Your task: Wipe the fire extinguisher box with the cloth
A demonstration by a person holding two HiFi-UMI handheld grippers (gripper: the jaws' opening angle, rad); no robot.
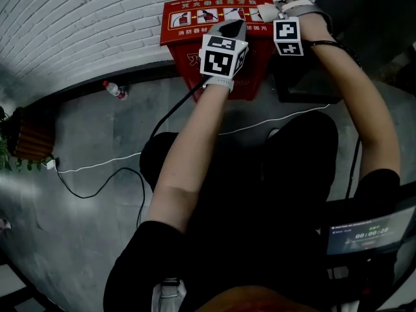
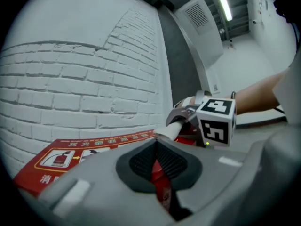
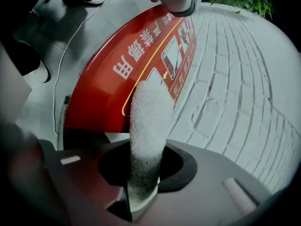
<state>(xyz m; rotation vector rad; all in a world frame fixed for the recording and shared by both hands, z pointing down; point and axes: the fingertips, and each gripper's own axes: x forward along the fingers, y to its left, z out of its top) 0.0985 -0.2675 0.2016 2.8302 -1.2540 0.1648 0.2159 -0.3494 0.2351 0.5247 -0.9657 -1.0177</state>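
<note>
White cloth (image 3: 148, 121), clamped in right tongs (image 3: 143, 182), lies against the red box (image 3: 103, 88) (left tongs (image 2: 157, 160) closed).

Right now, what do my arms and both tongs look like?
The left tongs and right tongs are grey moulded shells with dark pads at the mouth. Each carries a white cube printed with black square markers: left cube, right cube. A black cable trails from the left one. You wear short black sleeves, and pale straps cross the right hand.
</note>
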